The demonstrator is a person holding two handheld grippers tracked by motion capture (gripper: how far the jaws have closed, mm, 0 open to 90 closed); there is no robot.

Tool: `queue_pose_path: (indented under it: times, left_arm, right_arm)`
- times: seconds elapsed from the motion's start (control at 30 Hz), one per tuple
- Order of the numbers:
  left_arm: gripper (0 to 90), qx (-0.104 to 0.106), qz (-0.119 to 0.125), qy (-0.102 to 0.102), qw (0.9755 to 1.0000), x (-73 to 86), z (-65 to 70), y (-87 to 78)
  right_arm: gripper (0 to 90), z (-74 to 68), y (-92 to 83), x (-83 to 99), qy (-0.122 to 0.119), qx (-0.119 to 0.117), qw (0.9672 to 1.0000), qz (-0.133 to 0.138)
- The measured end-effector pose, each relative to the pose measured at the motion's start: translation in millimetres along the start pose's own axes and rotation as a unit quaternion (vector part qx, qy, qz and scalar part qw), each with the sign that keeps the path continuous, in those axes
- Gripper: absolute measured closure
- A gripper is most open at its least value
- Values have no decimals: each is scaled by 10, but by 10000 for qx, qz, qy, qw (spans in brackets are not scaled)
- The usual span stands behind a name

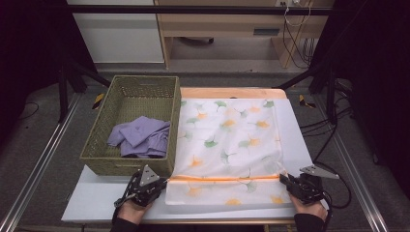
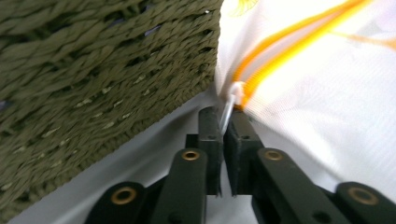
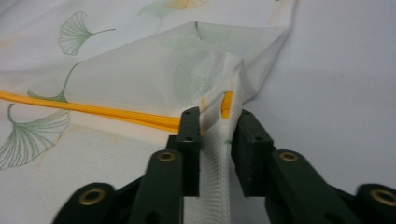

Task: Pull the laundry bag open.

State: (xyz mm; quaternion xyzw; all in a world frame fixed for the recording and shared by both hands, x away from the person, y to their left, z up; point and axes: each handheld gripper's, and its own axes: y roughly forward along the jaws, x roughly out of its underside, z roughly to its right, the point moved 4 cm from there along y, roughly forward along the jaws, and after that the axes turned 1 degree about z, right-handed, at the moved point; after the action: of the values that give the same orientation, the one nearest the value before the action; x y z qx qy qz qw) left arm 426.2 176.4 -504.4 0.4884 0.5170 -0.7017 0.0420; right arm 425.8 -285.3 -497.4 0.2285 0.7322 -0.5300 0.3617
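Beside the basket (image 1: 129,126), the left gripper (image 2: 223,135) nips the bag's (image 1: 227,145) zipper tab (image 2: 235,93) while the right gripper (image 3: 215,135), jaws slackened around the bag's end, should clamp firmly before pulling.

- 1 white cloth (image 1: 227,145) with a leaf print, spread flat on the desk (image 1: 297,135).
- 1 orange stripe (image 1: 222,178) running across that cloth.
- 1 woven basket (image 1: 126,166), olive green.
- 1 bundle of purple cloth (image 1: 140,137) lying in the basket; how many pieces it is made of cannot be told.
- 2 hand-held grippers: the left hand-held gripper (image 1: 162,182) and the right hand-held gripper (image 1: 284,180).
- 2 black jaws on each, 4 in all.
- 1 desk.
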Motion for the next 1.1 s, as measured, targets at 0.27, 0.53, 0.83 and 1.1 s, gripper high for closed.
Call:
queue_pose_path:
  times: [0.27,0.53,0.83,1.1]
  left_arm:
    - [664,135,387,-276,9988,-8,32,-178]
    - [571,327,206,-375,9985,50,178,-108]
    - [665,419,82,-410,9982,92,272,-65]
    - [859,319,84,-245,9992,98,354,-55]
  right_arm:
    - [531,14,-104,-61,-35,293,9990,344]
    - [498,64,-64,-131,-138,478,9985,249]
    - [632,118,206,-94,-362,657,9965,-376]
    - [878,96,217,-86,-241,596,9967,-488]
